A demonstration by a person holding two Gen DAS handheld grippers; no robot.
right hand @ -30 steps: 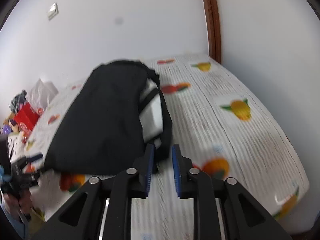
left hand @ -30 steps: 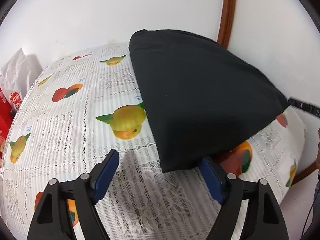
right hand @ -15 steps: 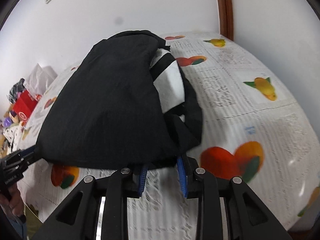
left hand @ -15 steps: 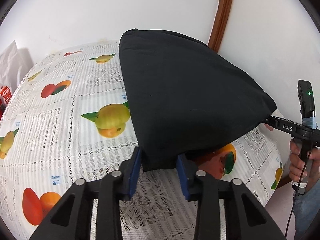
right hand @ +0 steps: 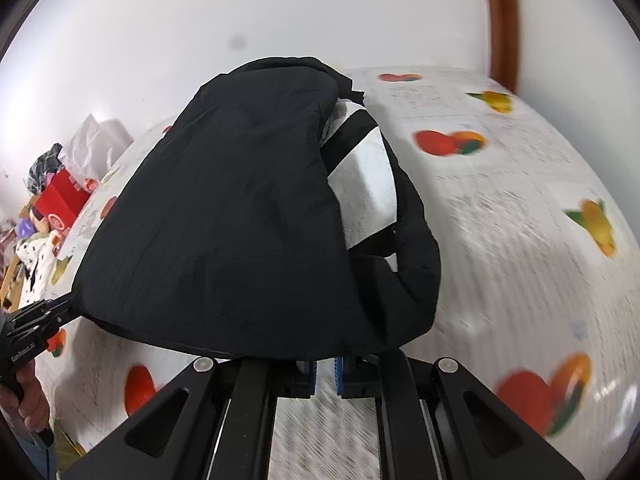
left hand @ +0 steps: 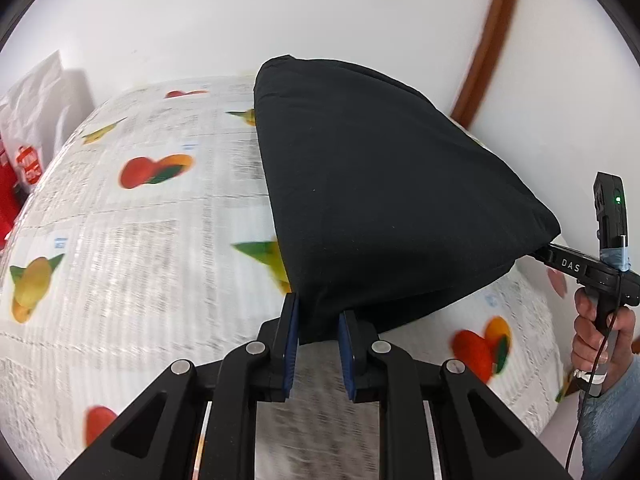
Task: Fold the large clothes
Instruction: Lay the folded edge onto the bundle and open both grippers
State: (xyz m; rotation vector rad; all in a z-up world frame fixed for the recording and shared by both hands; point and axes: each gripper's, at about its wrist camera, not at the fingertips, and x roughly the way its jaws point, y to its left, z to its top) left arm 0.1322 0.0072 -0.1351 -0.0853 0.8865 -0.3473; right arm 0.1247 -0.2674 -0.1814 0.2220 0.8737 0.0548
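On the bed: black garment [left hand: 380, 208] lies over the fruit-print cover [left hand: 132, 240], near edge raised between two grippers.
Left gripper [left hand: 318, 324]: jaws have just been closing; pads now pinch the near left corner.
Right gripper [right hand: 325, 372]: jaws nearly together, clamped on the opposite corner, fabric draped over them.
Why held so: probably one corner each, to carry that edge across for a fold.
White panel [right hand: 366, 184]: exposed, black strap across it.
Surroundings: red box [right hand: 60, 200] and clutter beyond the bed's far side; wall close behind.
Obstruction: none on the cover.
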